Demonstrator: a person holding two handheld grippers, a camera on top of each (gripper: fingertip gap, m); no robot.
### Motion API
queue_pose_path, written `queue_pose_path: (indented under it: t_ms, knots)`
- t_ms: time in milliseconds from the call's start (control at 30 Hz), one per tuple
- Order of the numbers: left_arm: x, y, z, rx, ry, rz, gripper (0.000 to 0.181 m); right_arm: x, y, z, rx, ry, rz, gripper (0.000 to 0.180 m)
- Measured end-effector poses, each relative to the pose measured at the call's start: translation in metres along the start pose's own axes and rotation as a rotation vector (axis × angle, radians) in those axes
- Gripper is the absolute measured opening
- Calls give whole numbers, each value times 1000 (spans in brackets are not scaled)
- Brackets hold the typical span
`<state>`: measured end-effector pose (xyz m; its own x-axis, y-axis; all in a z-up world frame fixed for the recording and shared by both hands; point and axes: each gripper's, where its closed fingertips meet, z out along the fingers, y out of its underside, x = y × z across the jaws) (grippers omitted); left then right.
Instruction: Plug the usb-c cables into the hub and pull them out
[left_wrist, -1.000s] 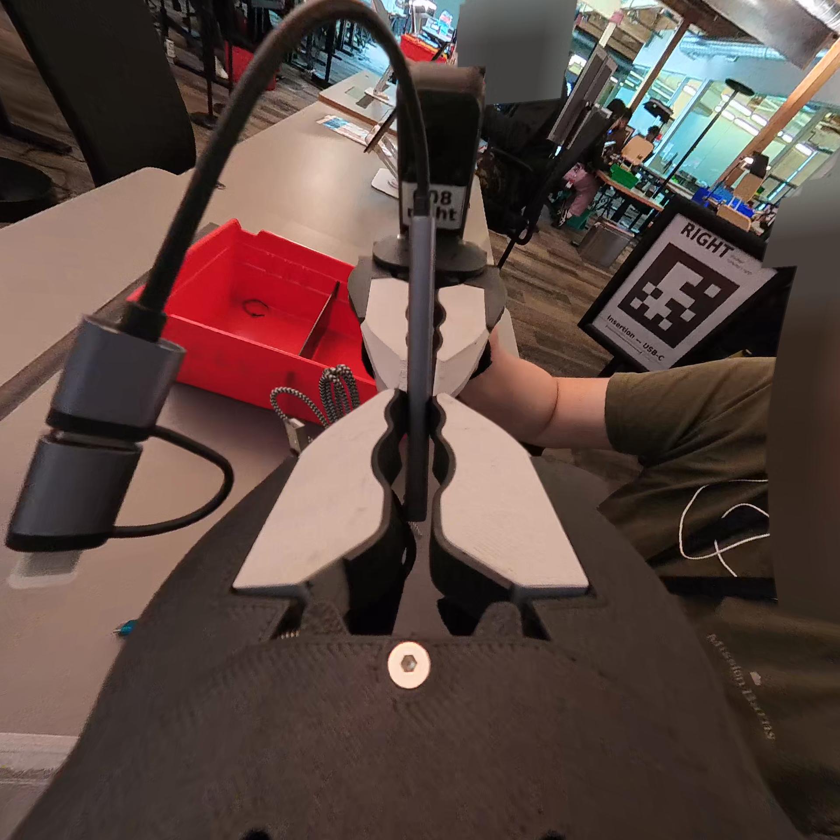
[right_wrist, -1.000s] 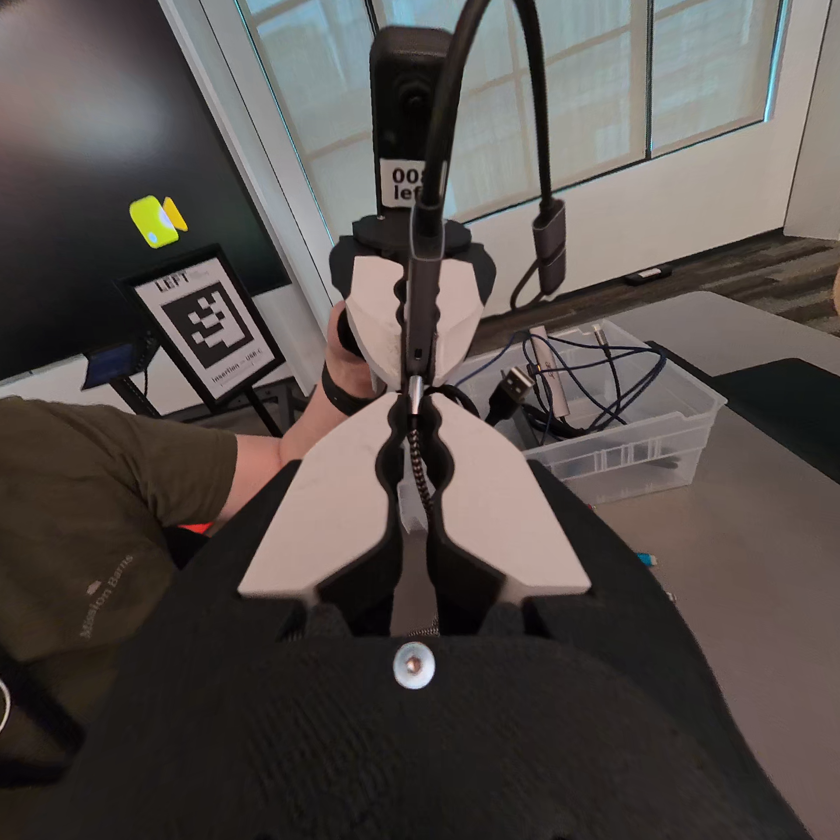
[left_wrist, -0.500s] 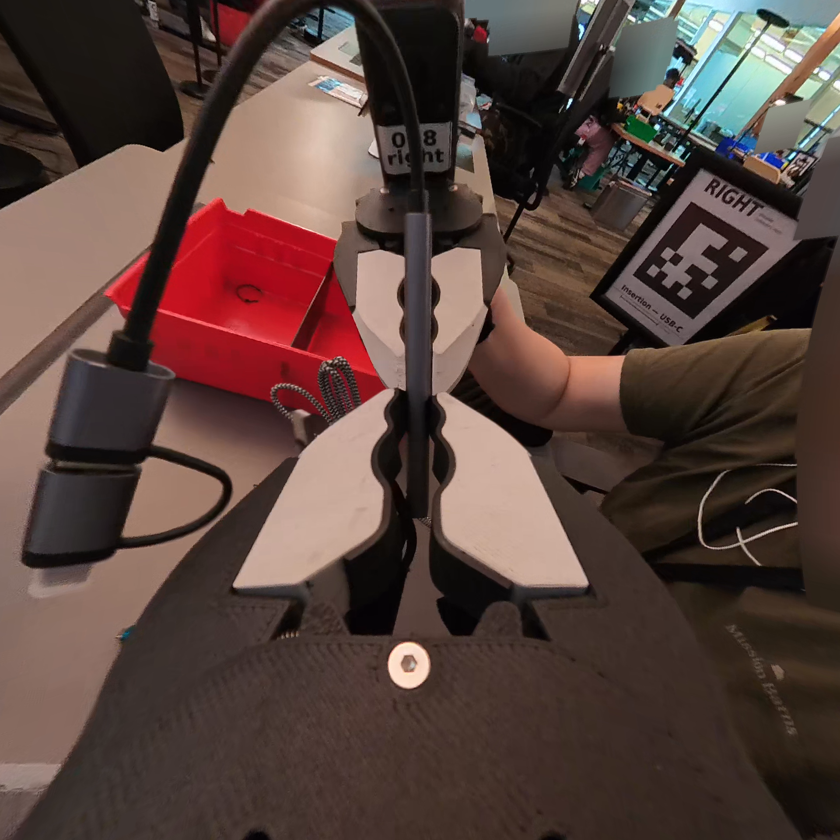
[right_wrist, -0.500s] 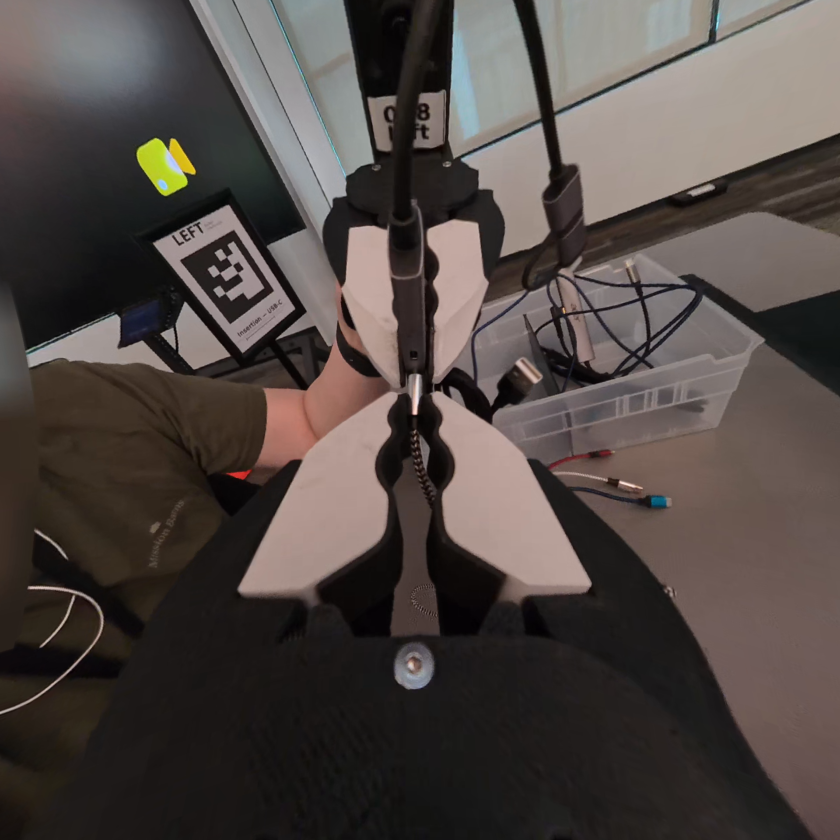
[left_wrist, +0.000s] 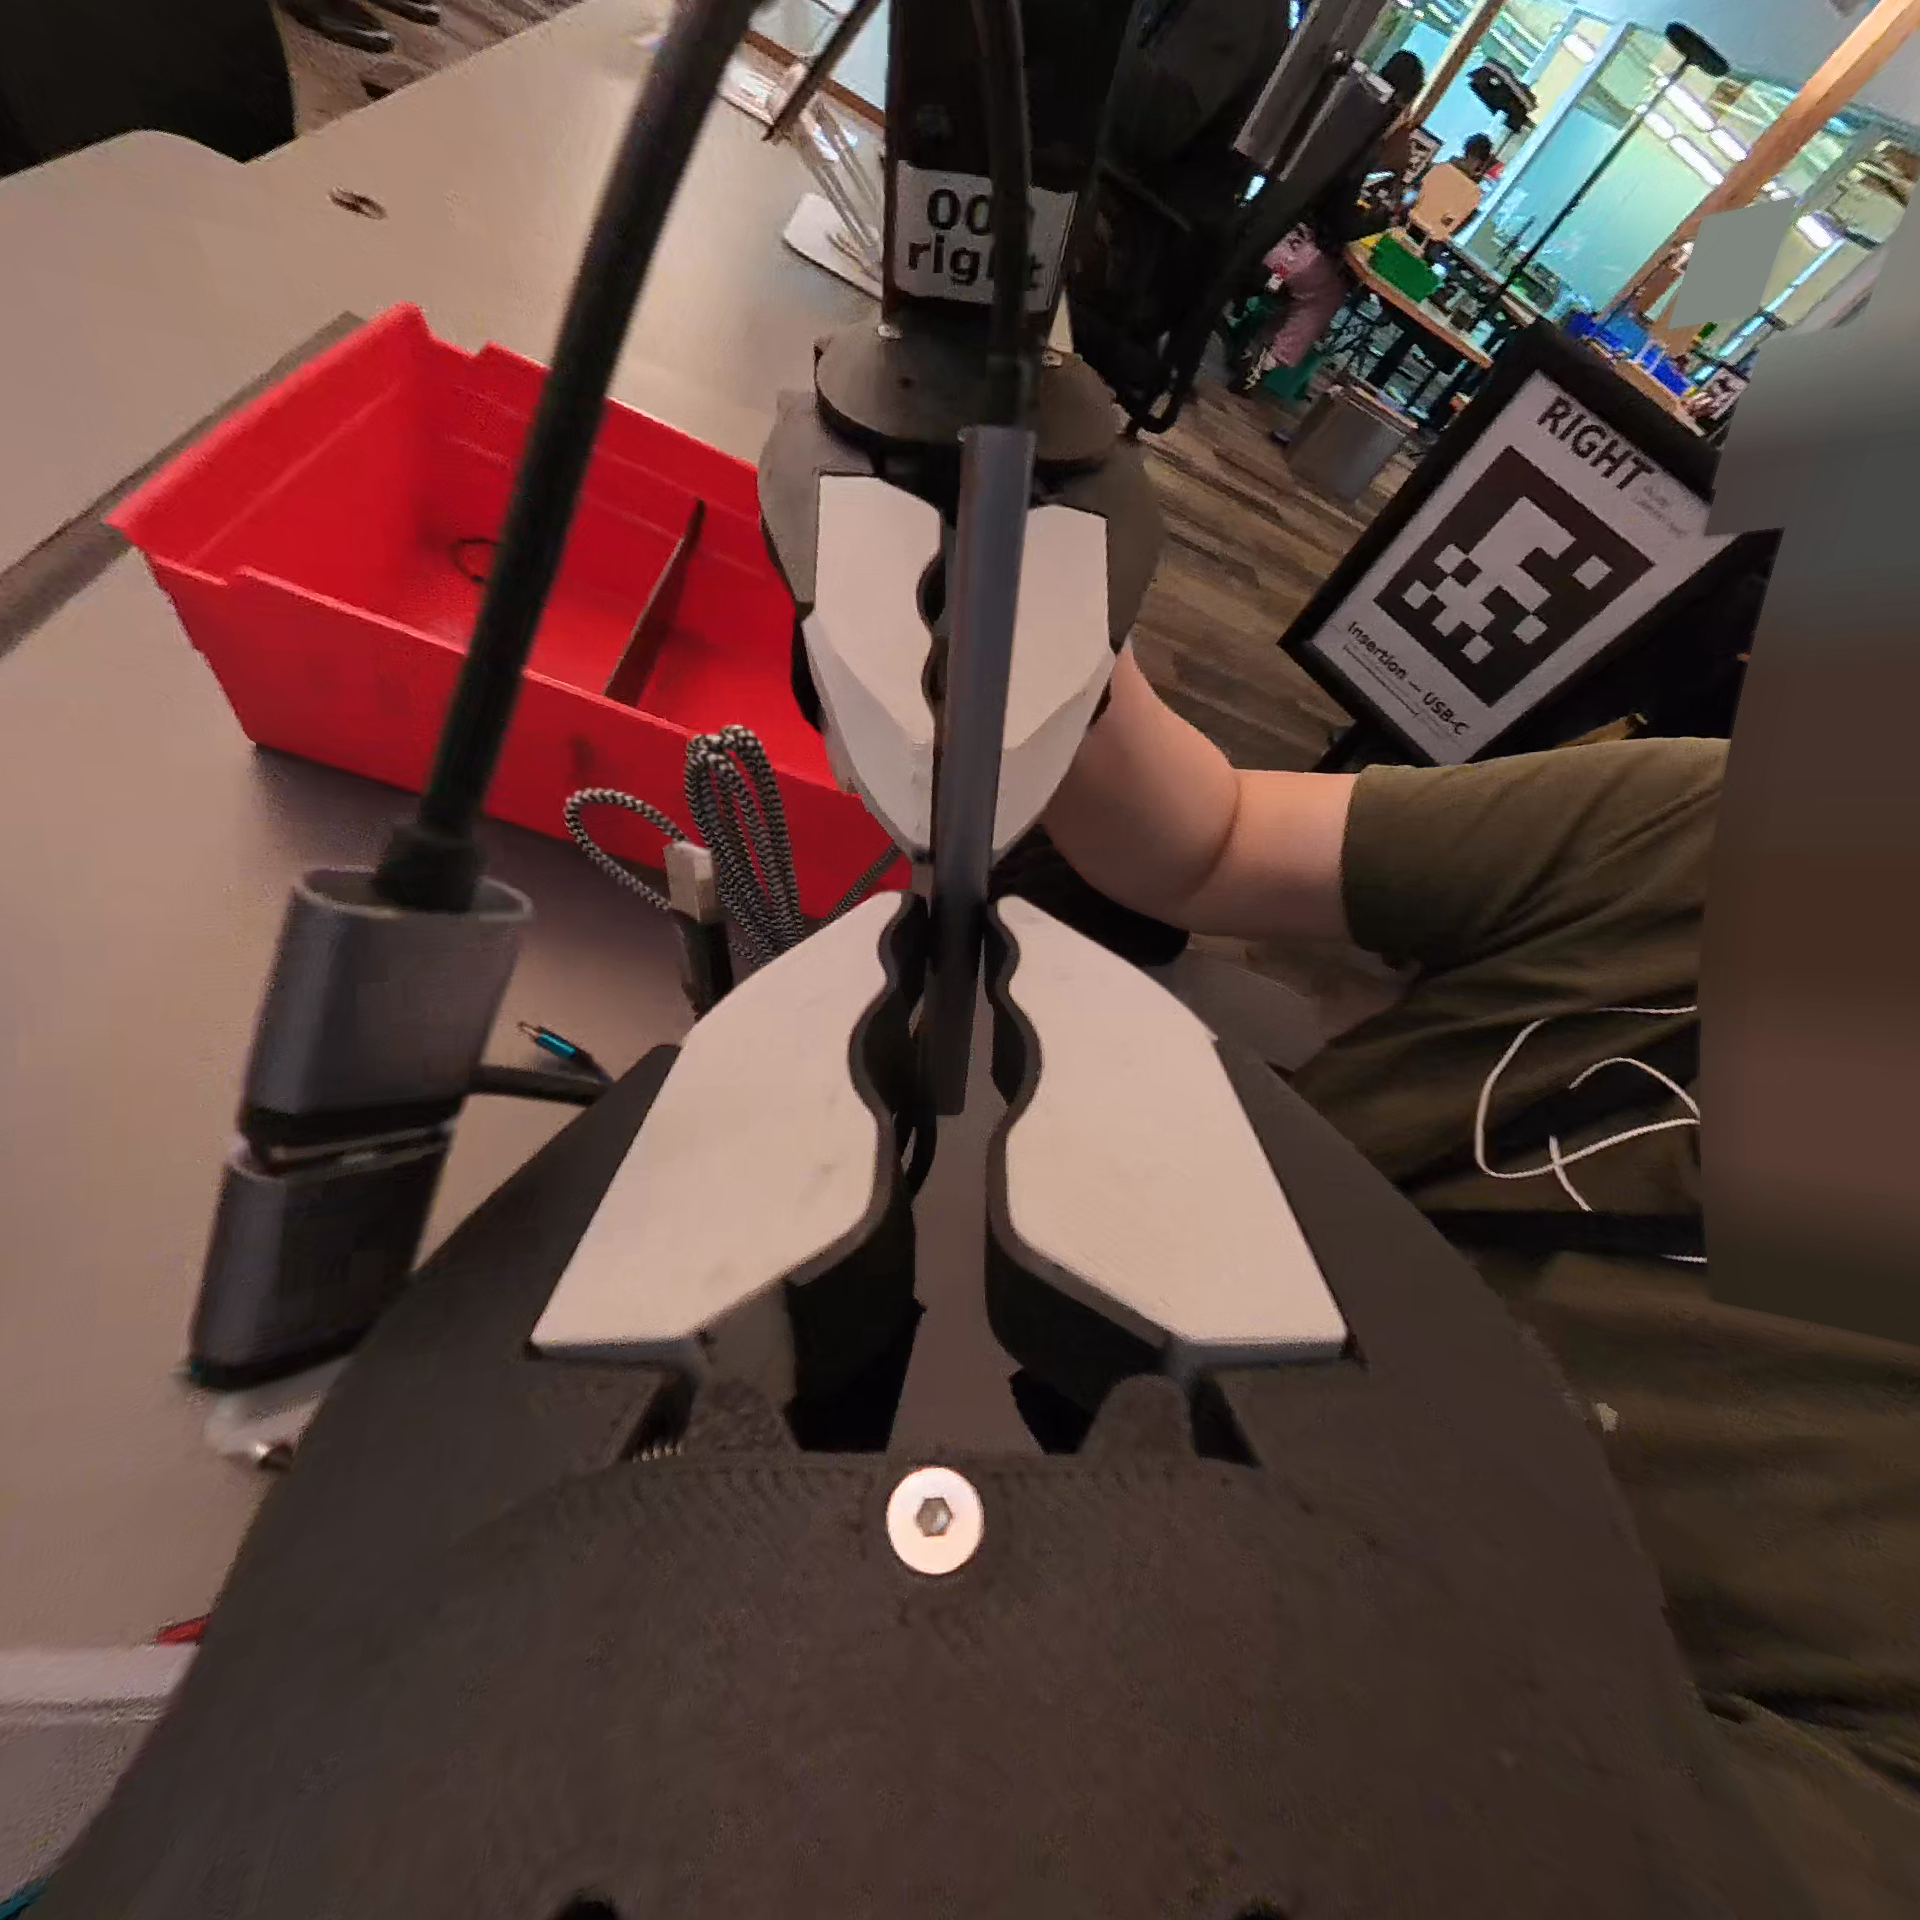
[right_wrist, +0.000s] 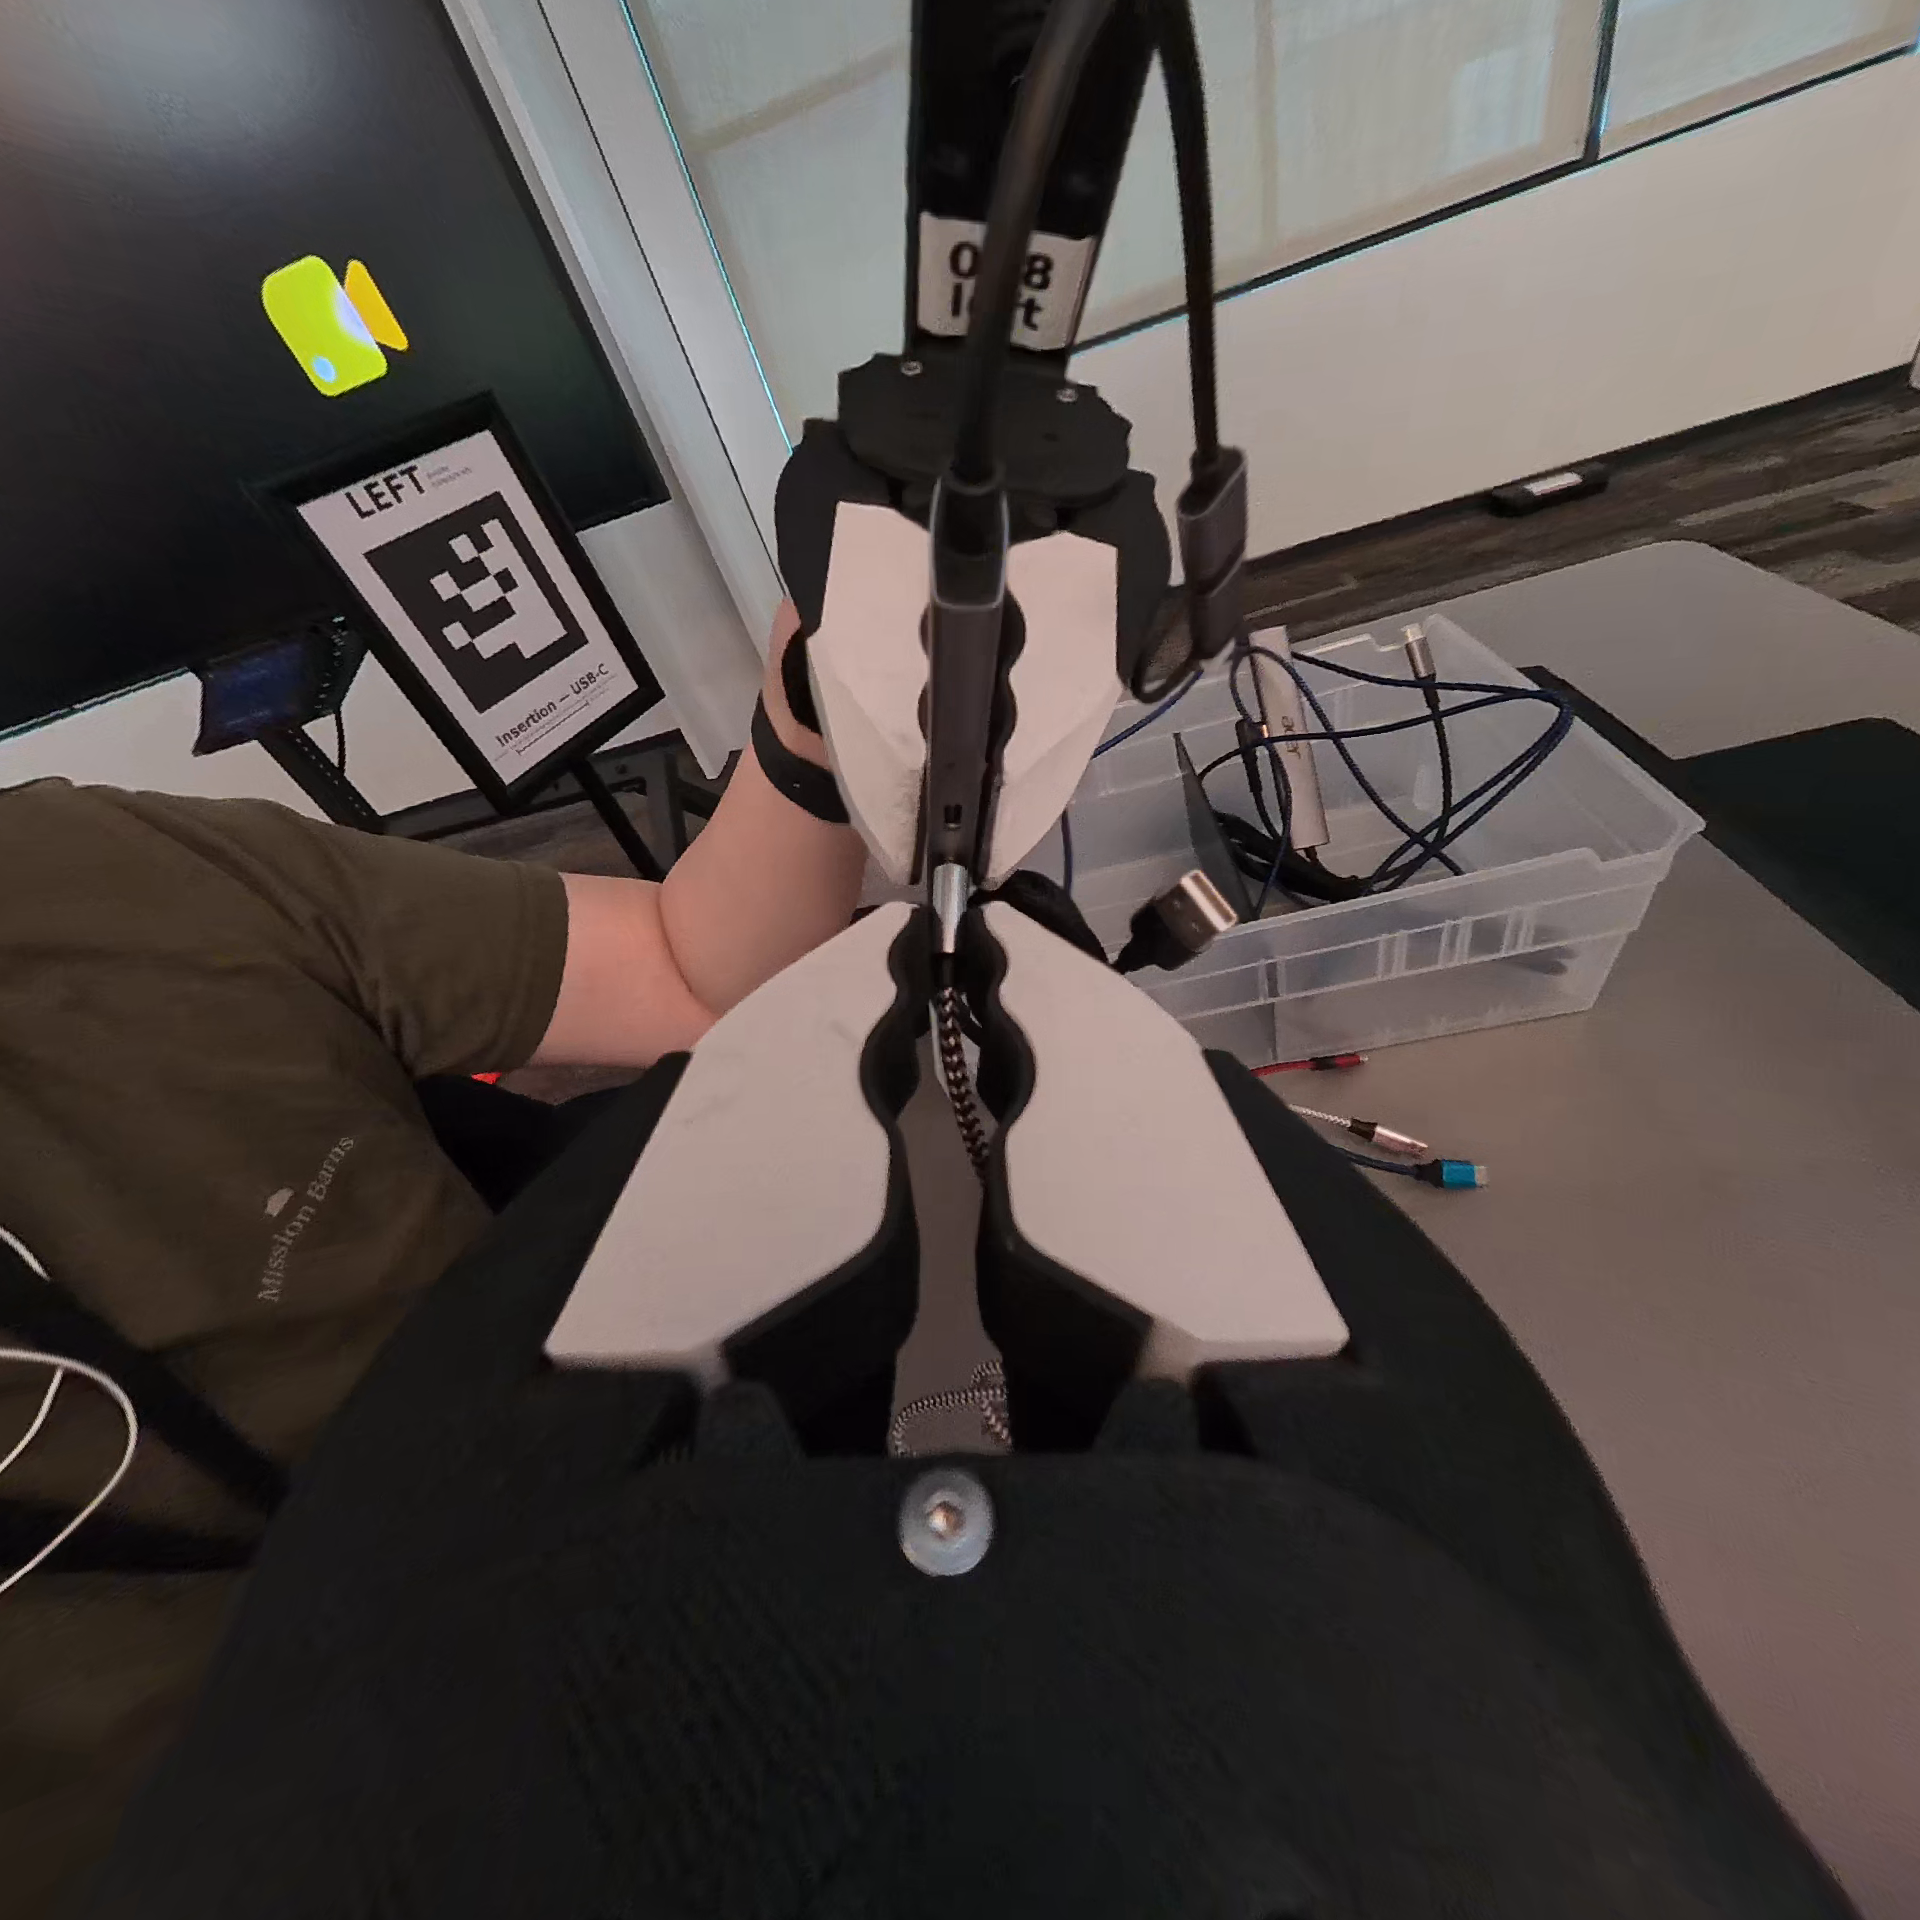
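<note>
In the left wrist view my left gripper is shut on the slim dark grey hub, which stands up between the fingers. The hub's black lead arcs over and hangs at left, ending in a grey adapter plug. My right gripper is shut on a black-and-white braided usb-c cable. Its silver plug meets the end of the hub; I cannot tell how deep it sits. The two grippers face each other tip to tip above the grey table.
A red bin sits behind the grippers, with the braided cable's coil in front of it. A clear bin of cables is on the other side, loose cables beside it. Framed marker signs stand off the table. Both grippers' tips are close together, under 4 cm apart.
Both grippers have tilted down toward the table together and stayed tip to tip. The plug is still at the hub's end. The hanging adapter has swung a little closer.
</note>
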<state>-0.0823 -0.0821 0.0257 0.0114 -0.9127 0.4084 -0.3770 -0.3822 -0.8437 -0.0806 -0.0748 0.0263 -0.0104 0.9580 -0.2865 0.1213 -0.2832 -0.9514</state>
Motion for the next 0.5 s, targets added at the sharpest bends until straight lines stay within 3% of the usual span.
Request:
queue_pose_path:
  t_ms: [133,300,500]
  knots:
    - [-3,-1,1,-4,-28,36,9,3,0,-1,6,5,-14,6]
    - [-3,-15,-4,88,-40,54,9,2,-14,-1,137,-39,46,11]
    - [-3,-12,0,81,-10,33,9,3,-11,2,128,-47,66,6]
